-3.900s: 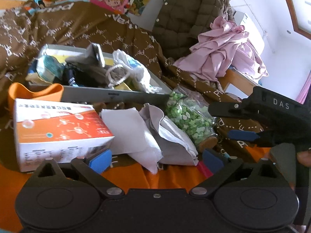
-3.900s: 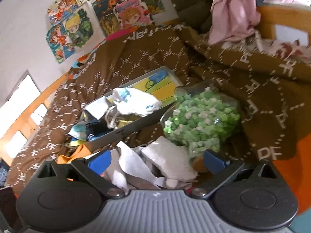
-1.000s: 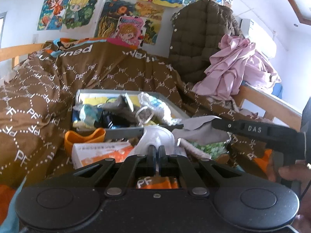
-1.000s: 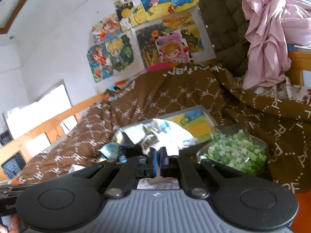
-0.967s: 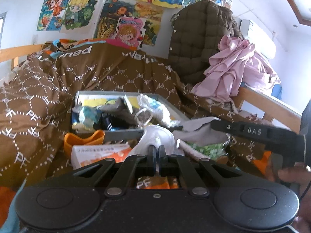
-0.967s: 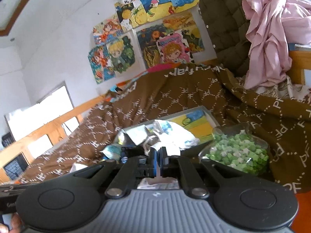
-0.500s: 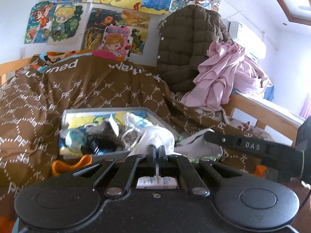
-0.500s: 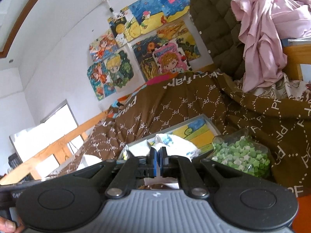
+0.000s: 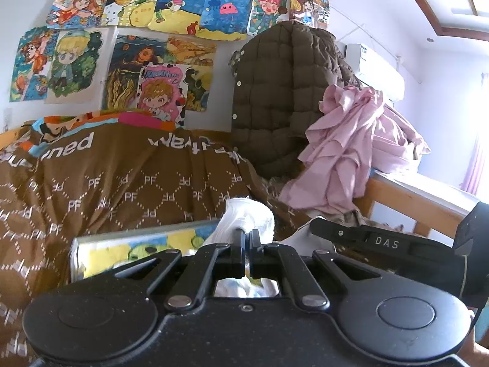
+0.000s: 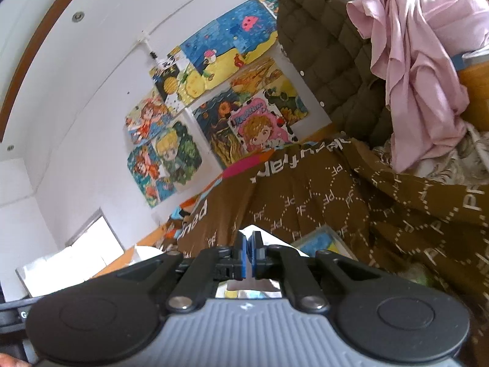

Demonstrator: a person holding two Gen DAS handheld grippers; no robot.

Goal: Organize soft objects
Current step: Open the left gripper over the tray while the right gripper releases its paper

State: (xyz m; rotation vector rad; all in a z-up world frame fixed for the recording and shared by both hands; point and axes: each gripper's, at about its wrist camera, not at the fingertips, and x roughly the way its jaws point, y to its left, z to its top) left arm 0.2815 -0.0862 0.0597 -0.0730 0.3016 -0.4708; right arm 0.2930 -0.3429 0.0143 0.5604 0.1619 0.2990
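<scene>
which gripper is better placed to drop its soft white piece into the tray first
Left, probably. In its own view the left gripper, shut on the white cloth, hangs just in front of the tray. The right gripper, shut on a white sheet, sees only a tray corner off to its right.

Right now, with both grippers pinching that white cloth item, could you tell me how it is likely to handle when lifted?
The white cloth bunches above the shut left gripper, so it is probably floppy and light. The right gripper pinches a thin corner, which might slip free under tension.
</scene>
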